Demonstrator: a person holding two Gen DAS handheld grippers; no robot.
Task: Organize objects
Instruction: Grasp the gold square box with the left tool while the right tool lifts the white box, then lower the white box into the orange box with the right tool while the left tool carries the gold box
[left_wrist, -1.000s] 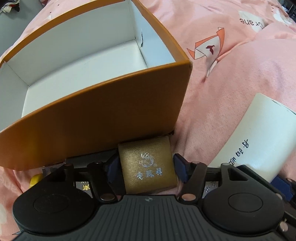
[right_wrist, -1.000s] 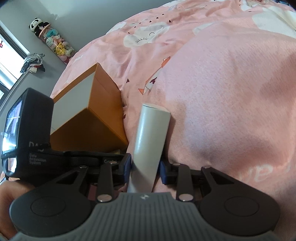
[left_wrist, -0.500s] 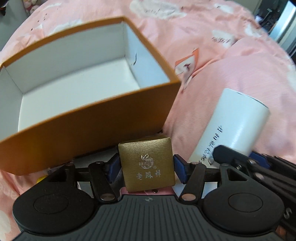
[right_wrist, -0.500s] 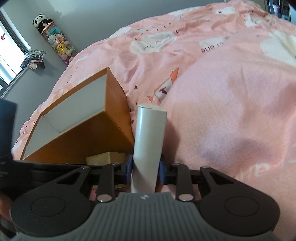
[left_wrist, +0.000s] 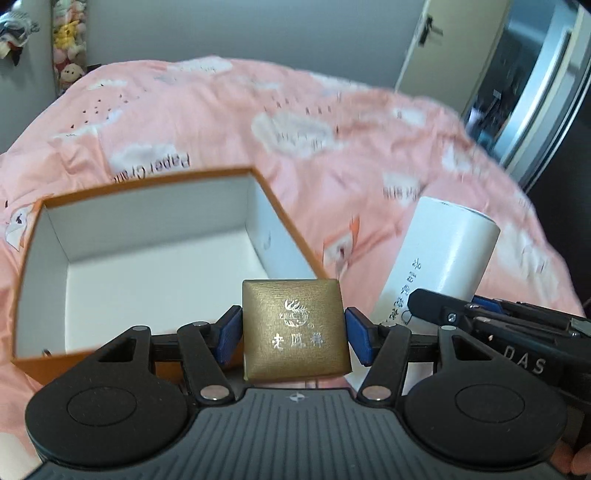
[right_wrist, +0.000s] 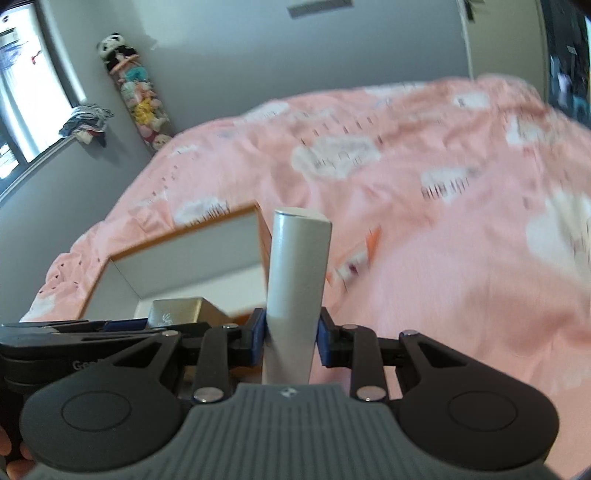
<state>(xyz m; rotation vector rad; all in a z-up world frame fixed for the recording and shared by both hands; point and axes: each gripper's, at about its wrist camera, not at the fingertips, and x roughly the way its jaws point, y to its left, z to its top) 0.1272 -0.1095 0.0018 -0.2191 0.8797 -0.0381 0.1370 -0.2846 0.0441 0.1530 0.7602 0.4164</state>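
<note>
My left gripper (left_wrist: 293, 338) is shut on a small gold gift box (left_wrist: 294, 328) with silver lettering, held just above the near rim of an open orange box (left_wrist: 284, 218) with a white, empty inside. My right gripper (right_wrist: 291, 338) is shut on a white cylinder tube (right_wrist: 295, 280), held upright-tilted to the right of the orange box (right_wrist: 184, 232). The tube (left_wrist: 439, 266) and the right gripper show at the right in the left wrist view. The gold box (right_wrist: 177, 312) shows at the left in the right wrist view.
A pink bedspread (left_wrist: 332, 147) with white cloud prints lies under everything. Grey walls, a hanging column of plush toys (right_wrist: 136, 92) and a window (right_wrist: 18, 92) are behind. A door and dark opening (left_wrist: 535, 92) stand at the far right.
Both grippers have lifted with their loads and tilted up, so the orange box now sits lower and its inside is seen from above. The room walls have come into view.
</note>
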